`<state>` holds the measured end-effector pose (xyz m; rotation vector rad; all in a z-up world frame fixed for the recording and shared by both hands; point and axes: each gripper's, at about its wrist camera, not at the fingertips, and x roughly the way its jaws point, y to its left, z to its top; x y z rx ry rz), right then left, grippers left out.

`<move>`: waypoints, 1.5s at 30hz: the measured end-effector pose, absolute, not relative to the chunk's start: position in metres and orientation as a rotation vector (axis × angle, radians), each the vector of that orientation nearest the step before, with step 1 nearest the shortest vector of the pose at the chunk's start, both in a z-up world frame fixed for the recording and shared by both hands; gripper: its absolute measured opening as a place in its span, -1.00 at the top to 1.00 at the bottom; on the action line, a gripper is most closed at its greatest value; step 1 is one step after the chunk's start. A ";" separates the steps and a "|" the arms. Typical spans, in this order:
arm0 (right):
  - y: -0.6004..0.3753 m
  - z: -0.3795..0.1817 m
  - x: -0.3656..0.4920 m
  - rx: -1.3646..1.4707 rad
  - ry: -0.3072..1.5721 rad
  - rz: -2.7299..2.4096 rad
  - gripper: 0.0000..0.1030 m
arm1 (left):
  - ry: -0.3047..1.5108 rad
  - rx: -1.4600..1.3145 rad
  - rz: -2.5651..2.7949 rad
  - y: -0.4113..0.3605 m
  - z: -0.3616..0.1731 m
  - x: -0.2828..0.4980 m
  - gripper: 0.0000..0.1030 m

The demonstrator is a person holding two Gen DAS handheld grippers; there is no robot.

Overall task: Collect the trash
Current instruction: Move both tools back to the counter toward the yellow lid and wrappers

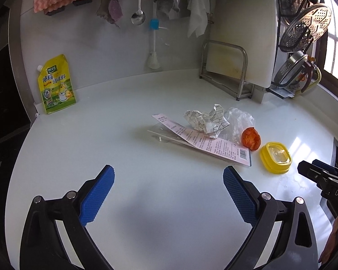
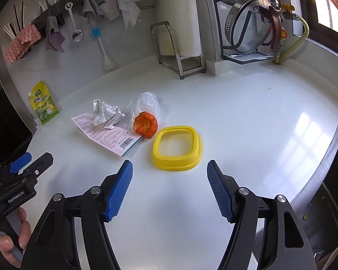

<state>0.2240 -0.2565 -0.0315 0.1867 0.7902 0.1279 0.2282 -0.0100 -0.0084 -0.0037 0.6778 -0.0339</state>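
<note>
On the white counter lie a crumpled patterned paper (image 1: 206, 120) (image 2: 107, 112), a pink receipt (image 1: 205, 142) (image 2: 108, 135), a clear plastic bag (image 1: 238, 121) (image 2: 144, 106), an orange fruit peel (image 1: 250, 138) (image 2: 145, 124) and a yellow lid (image 1: 275, 157) (image 2: 177, 148). My left gripper (image 1: 169, 175) is open and empty, short of the receipt. My right gripper (image 2: 170, 168) is open and empty, just in front of the yellow lid. Each gripper shows at the edge of the other's view, the right one (image 1: 315, 171) and the left one (image 2: 31, 159).
A yellow seasoning pouch (image 1: 56, 85) (image 2: 44, 103) stands at the left against the wall. A metal rack with a white cutting board (image 1: 243, 36) (image 2: 180, 51) stands at the back. Cloths, a spoon and a brush hang on the wall. Pot lids (image 2: 252, 22) are at the back right.
</note>
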 end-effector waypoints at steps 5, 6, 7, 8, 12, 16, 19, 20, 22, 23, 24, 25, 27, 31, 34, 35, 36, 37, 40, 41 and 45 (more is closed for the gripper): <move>-0.249 -0.044 0.249 0.166 0.836 0.130 -0.37 | 0.692 -0.010 -0.030 -0.010 -0.013 0.239 -0.86; -0.248 -0.047 0.254 0.158 0.846 0.126 -0.38 | 0.693 -0.009 -0.029 -0.011 -0.014 0.241 -0.86; -0.246 -0.049 0.258 0.149 0.853 0.122 -0.38 | 0.694 -0.008 -0.027 -0.011 -0.015 0.242 -0.86; -0.245 -0.052 0.262 0.142 0.861 0.116 -0.38 | 0.697 -0.008 -0.027 -0.011 -0.015 0.244 -0.86; -0.245 -0.059 0.274 0.144 0.889 0.105 -0.38 | 0.710 -0.011 -0.031 -0.012 -0.018 0.248 -0.87; -0.244 -0.061 0.284 0.137 0.900 0.090 -0.38 | 0.720 -0.014 -0.036 -0.014 -0.020 0.252 -0.87; -0.244 -0.062 0.291 0.136 0.906 0.080 -0.38 | 0.724 -0.012 -0.039 -0.016 -0.020 0.254 -0.87; -0.244 -0.064 0.293 0.136 0.909 0.079 -0.38 | 0.725 -0.011 -0.039 -0.017 -0.020 0.254 -0.87; -0.243 -0.066 0.295 0.134 0.912 0.079 -0.38 | 0.725 -0.011 -0.039 -0.017 -0.020 0.254 -0.87; -0.242 -0.066 0.295 0.124 0.909 0.075 -0.38 | 0.726 -0.009 -0.038 -0.018 -0.020 0.255 -0.87; -0.241 -0.066 0.296 0.119 0.910 0.073 -0.38 | 0.728 -0.008 -0.037 -0.019 -0.020 0.255 -0.87; -0.241 -0.066 0.296 0.119 0.909 0.076 -0.38 | 0.731 -0.008 -0.037 -0.020 -0.021 0.256 -0.87; -0.240 -0.067 0.296 0.109 0.906 0.072 -0.37 | 0.740 -0.009 -0.037 -0.022 -0.021 0.258 -0.87; -0.235 -0.067 0.294 0.088 0.900 0.099 -0.26 | 0.752 -0.009 -0.036 -0.026 -0.022 0.259 -0.87; -0.238 -0.064 0.291 0.106 0.876 0.108 -0.25 | 0.762 -0.012 -0.032 -0.028 -0.022 0.260 -0.87; -0.241 -0.062 0.290 0.111 0.865 0.104 -0.25 | 0.767 -0.018 -0.031 -0.028 -0.022 0.260 -0.87; -0.244 -0.060 0.288 0.112 0.855 0.096 -0.25 | 0.773 -0.024 -0.030 -0.029 -0.022 0.261 -0.87; -0.247 -0.058 0.287 0.111 0.847 0.087 -0.26 | 0.777 -0.029 -0.029 -0.030 -0.022 0.263 -0.87; -0.258 -0.055 0.284 0.124 0.825 0.070 -0.26 | 0.795 -0.038 -0.014 -0.034 -0.025 0.269 -0.87; -0.261 -0.054 0.283 0.127 0.819 0.066 -0.25 | 0.799 -0.040 -0.008 -0.036 -0.026 0.271 -0.87; -0.276 -0.054 0.283 0.181 0.815 0.076 -0.26 | 0.783 -0.034 0.014 -0.041 -0.022 0.278 -0.87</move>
